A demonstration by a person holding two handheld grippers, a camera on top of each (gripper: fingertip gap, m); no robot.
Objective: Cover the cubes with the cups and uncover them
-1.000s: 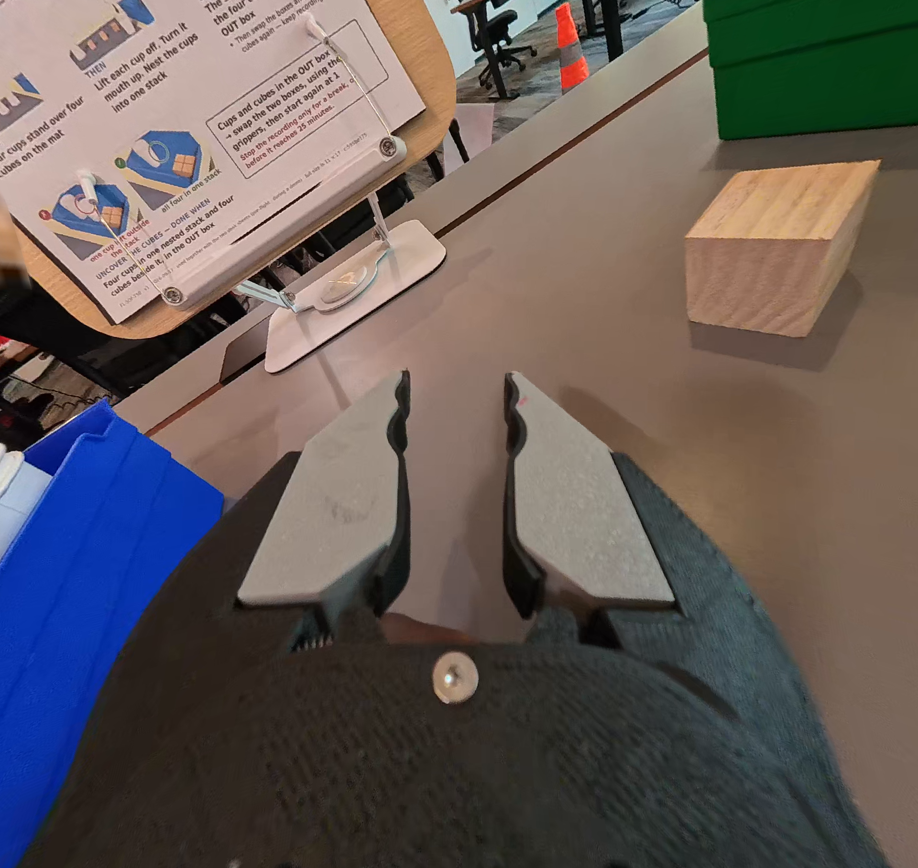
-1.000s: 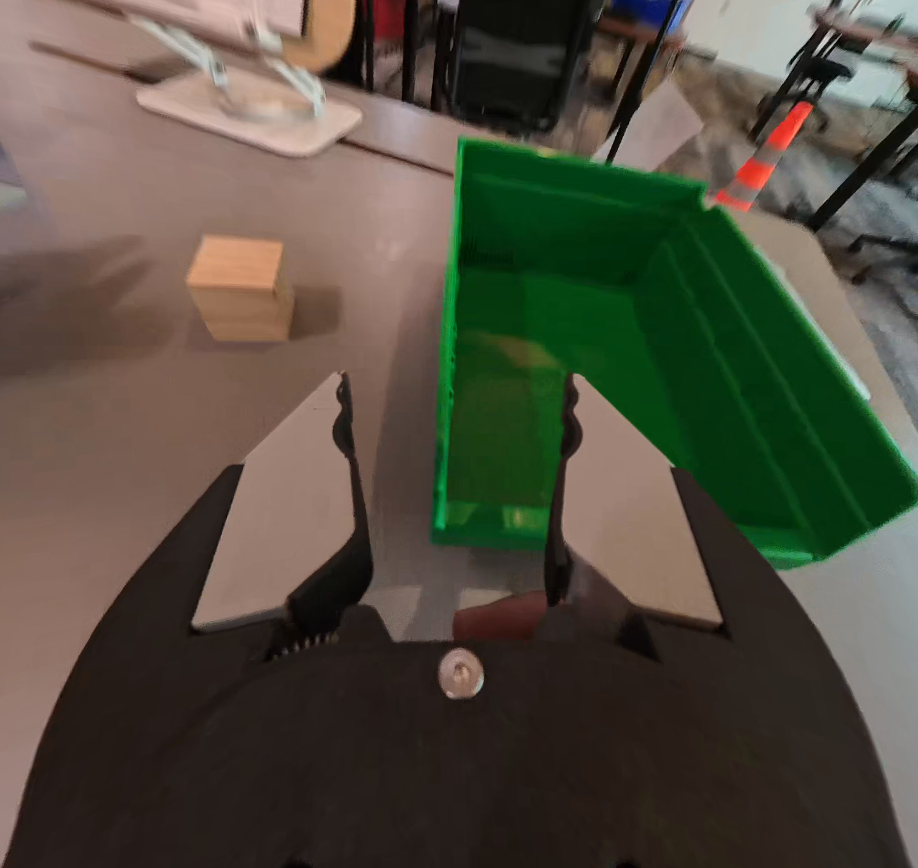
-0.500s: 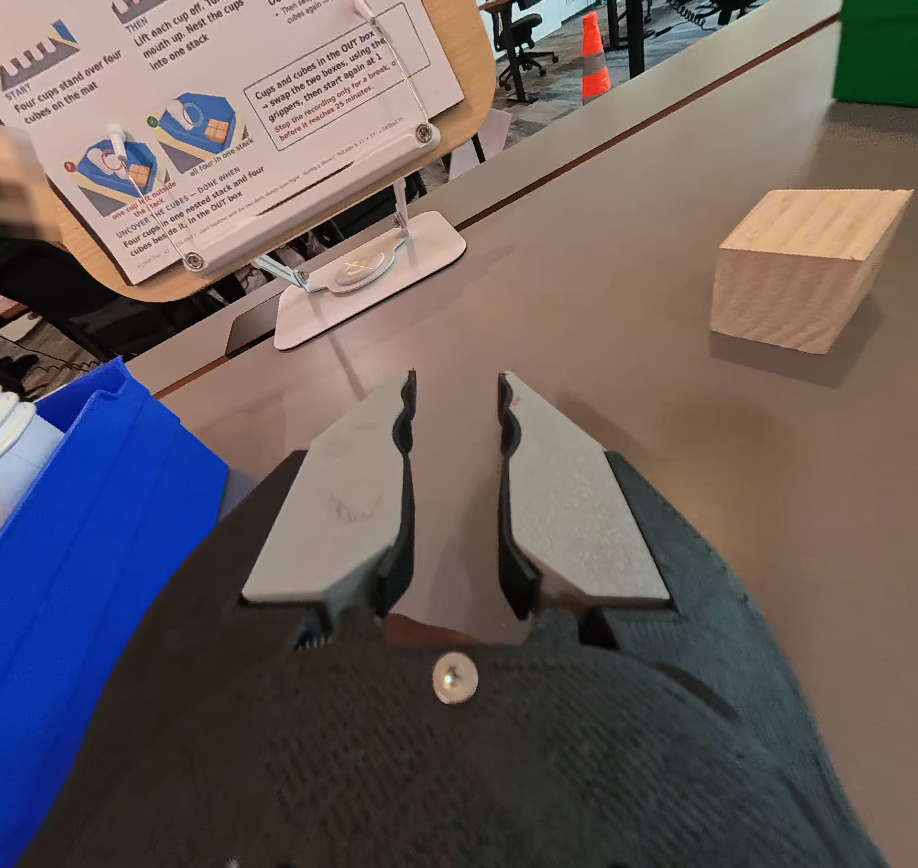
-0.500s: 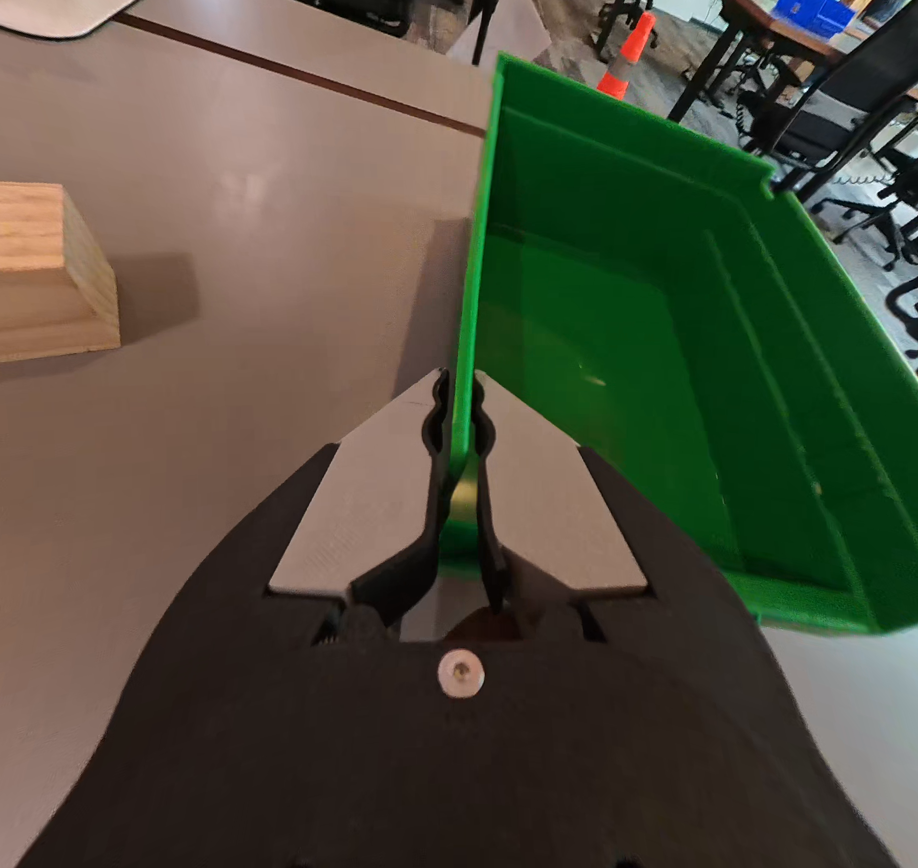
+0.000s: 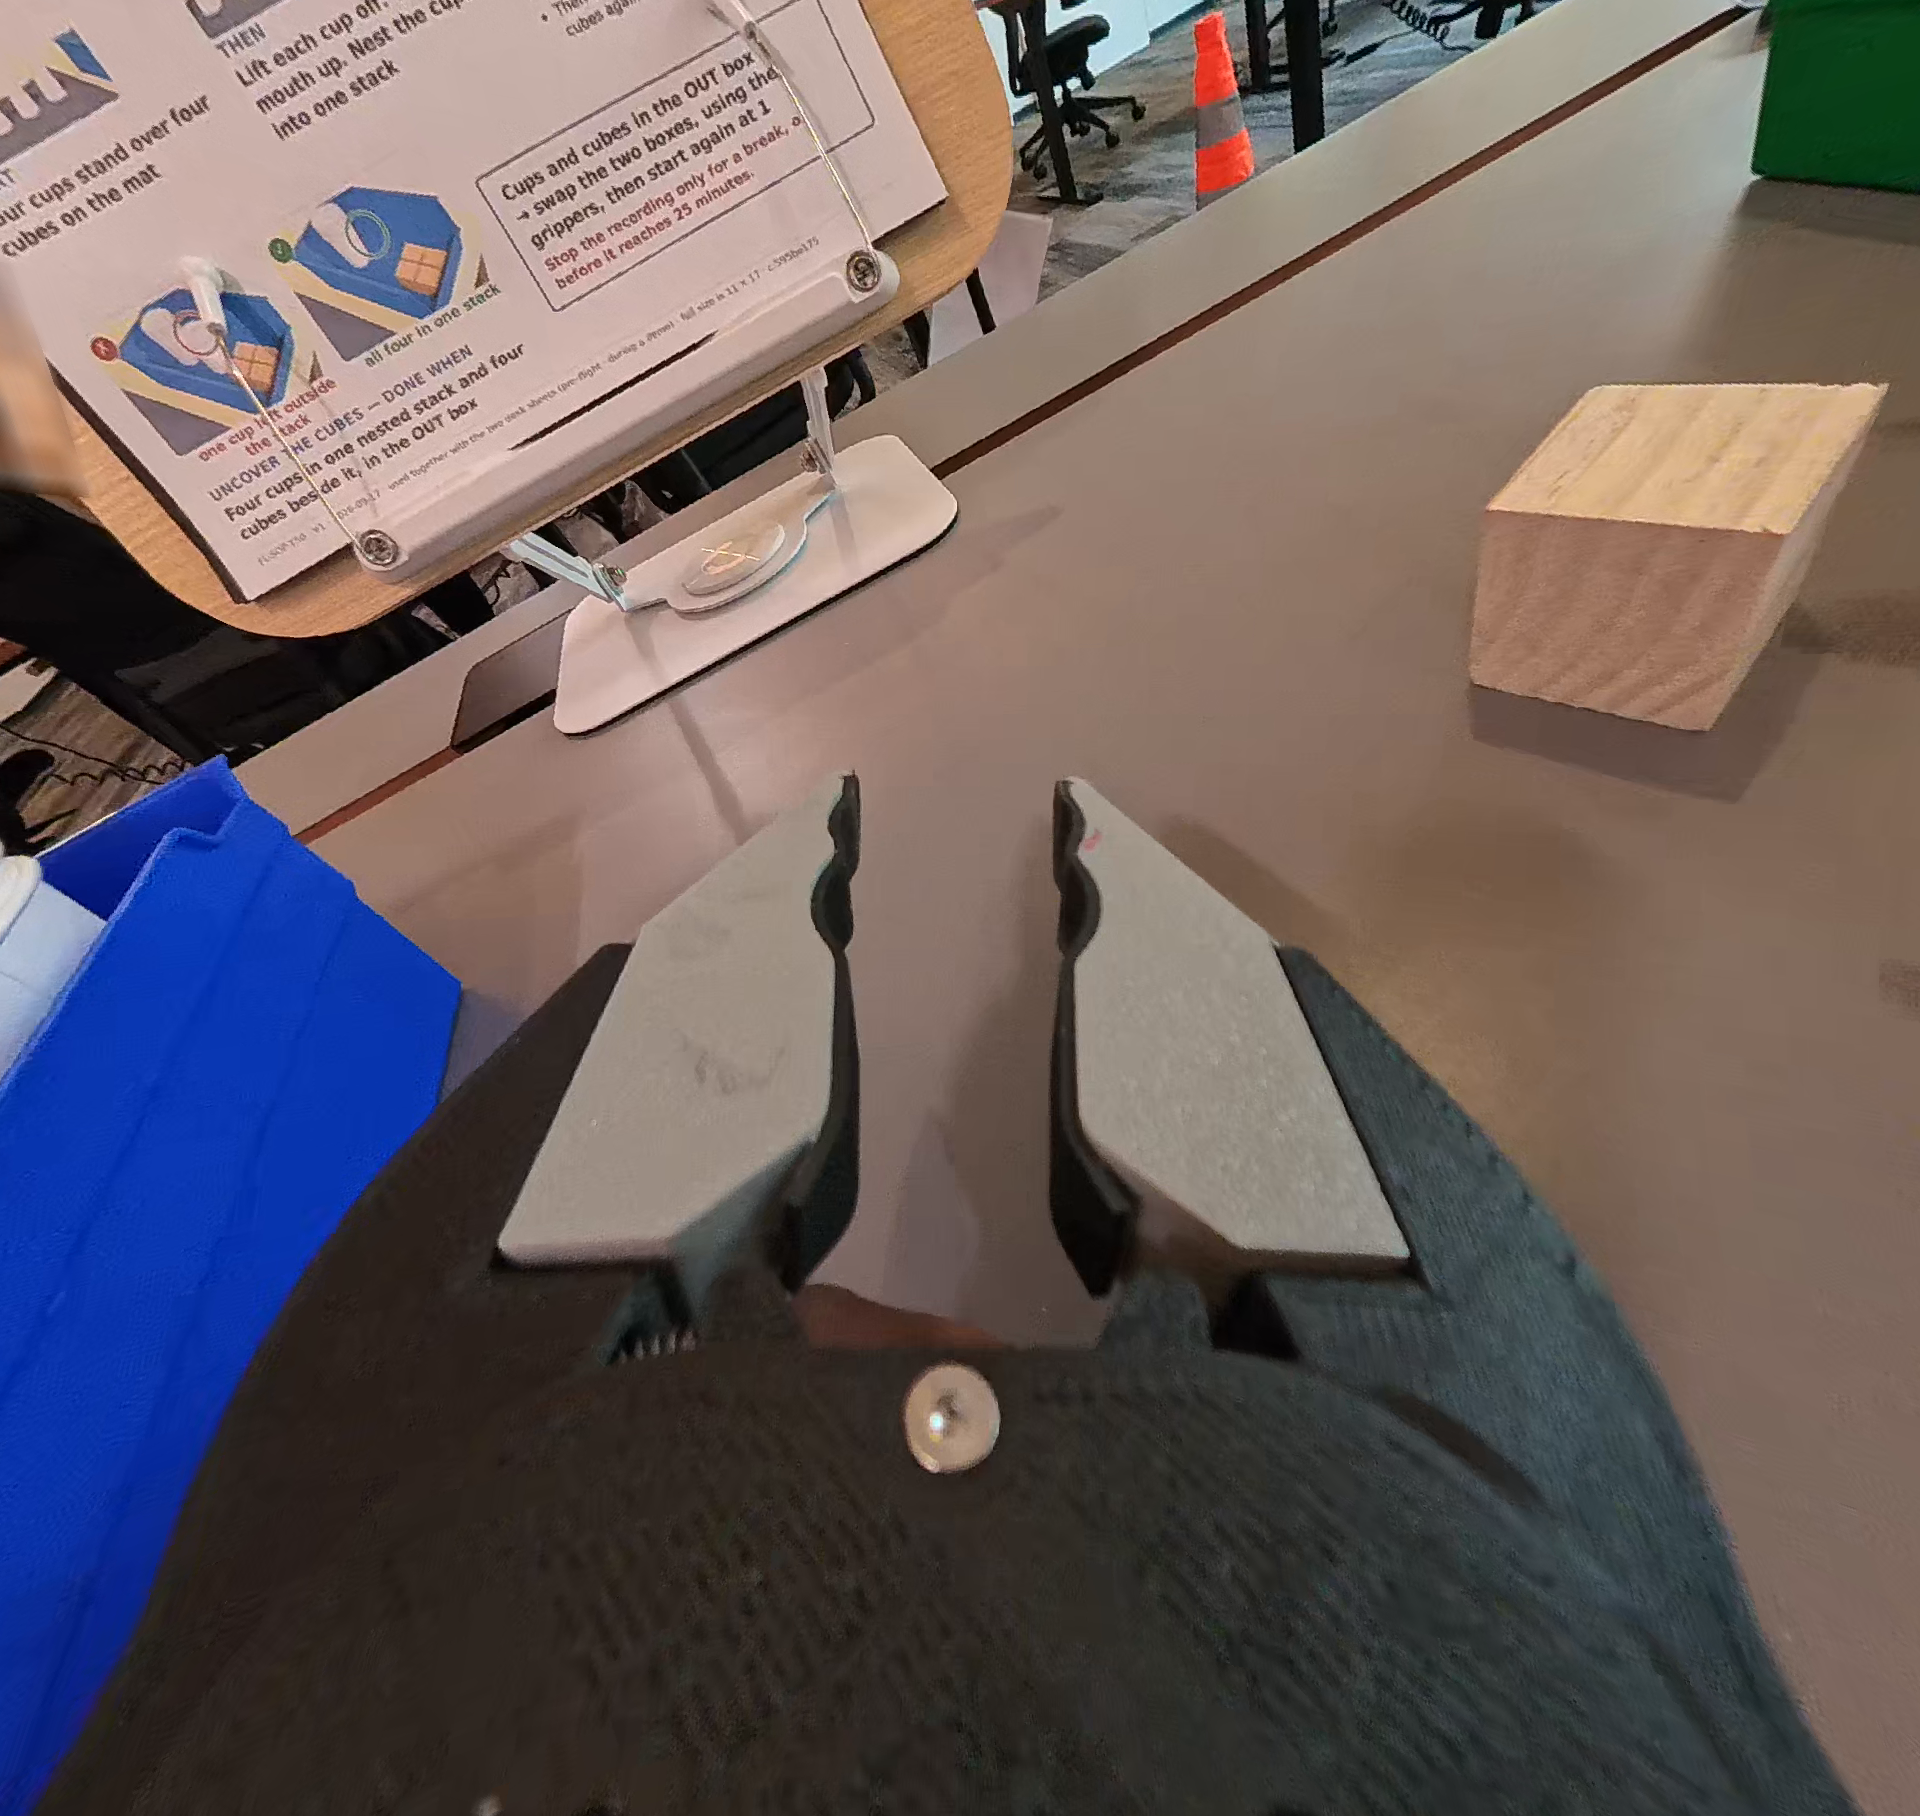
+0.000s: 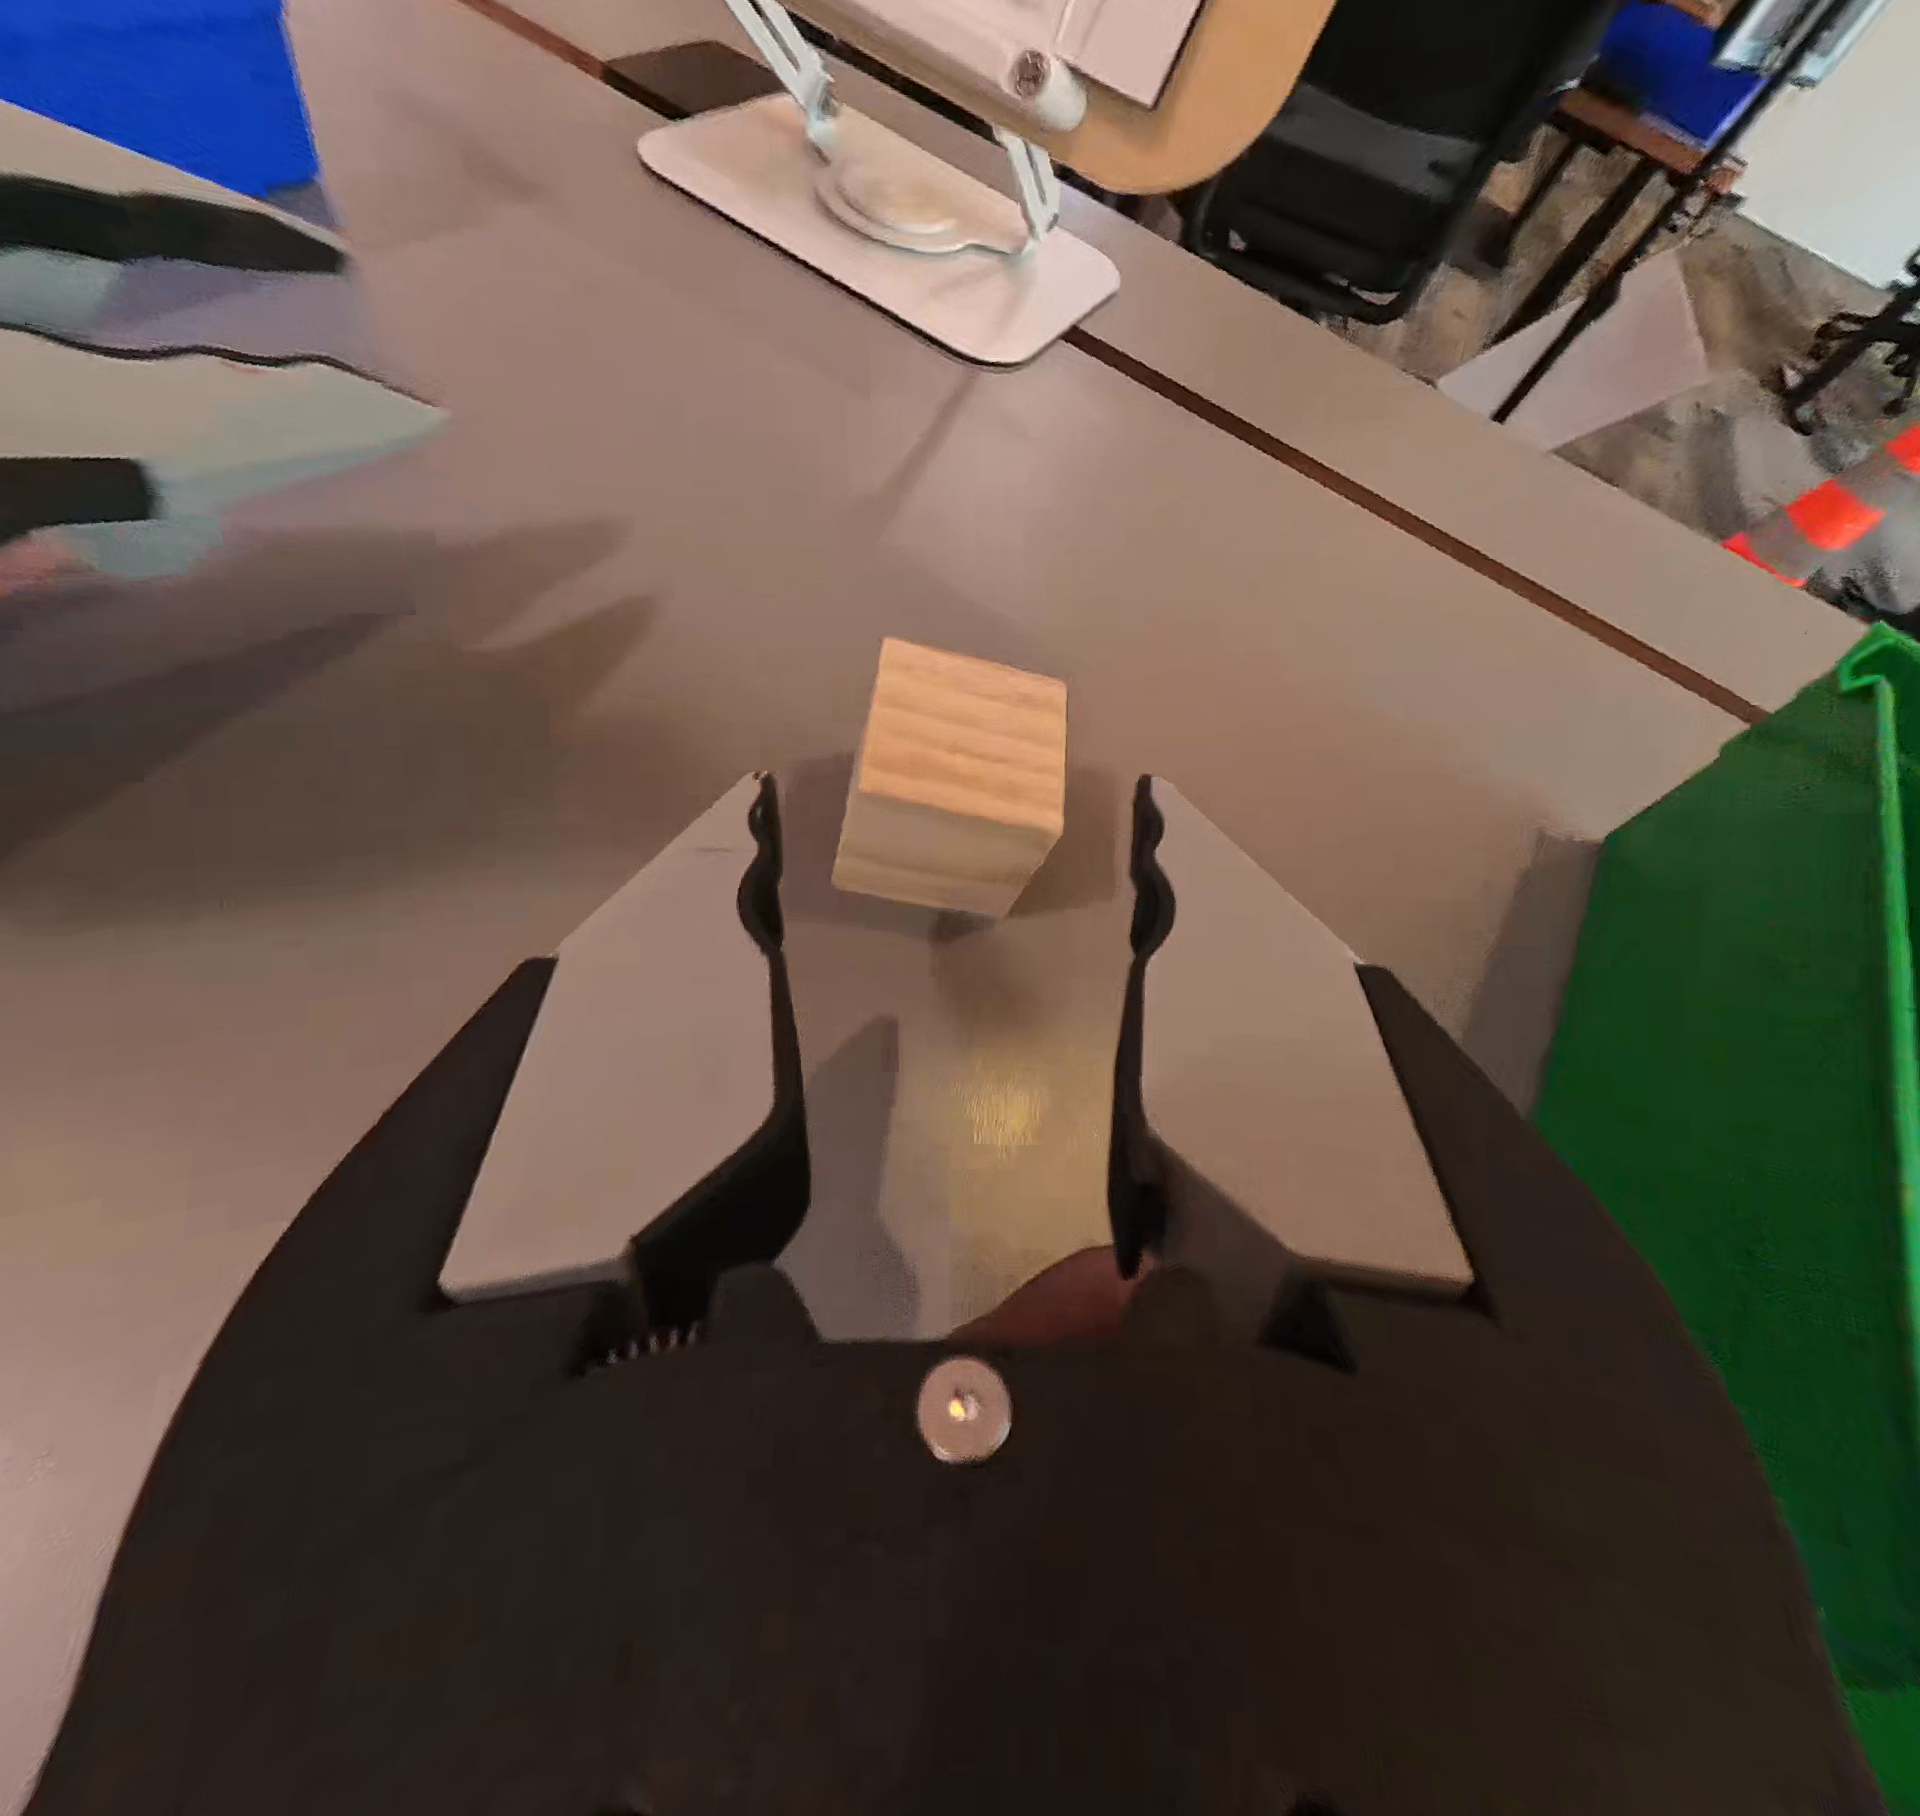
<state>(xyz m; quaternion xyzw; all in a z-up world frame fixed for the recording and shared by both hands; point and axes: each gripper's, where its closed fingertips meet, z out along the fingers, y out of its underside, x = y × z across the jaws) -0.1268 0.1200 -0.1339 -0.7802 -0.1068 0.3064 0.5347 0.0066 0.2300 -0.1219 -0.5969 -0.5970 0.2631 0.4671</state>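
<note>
Table: a smooth grey-brown top [image 5: 1351, 1039] with a thin dark seam [image 5: 1299, 260] running across it toward the far edge.
My left gripper [image 5: 956, 800]: over bare tabletop, jaws a narrow way apart with nothing between them.
My right gripper [image 6: 951, 800]: jaws spread wide; the wooden cube [image 6: 956, 779] sits on the table between the fingertips, clear space on both sides, neither pad touching it.
Cube from the left view: the same wooden cube [image 5: 1652, 551] lies well off to the right of my left gripper, resting flat.
Blue bin [image 5: 187, 1091]: just beside my left gripper on its left, something white showing inside at the edge.
Green bin [image 6: 1766, 1091]: close on the right of my right gripper.
Instruction sheet [image 5: 416, 156]: clipped to a wooden board on a white metal stand [image 5: 758, 571] at the table's far side.
Room: office chairs, desks and an orange traffic cone [image 5: 1216, 104] on the floor beyond.
</note>
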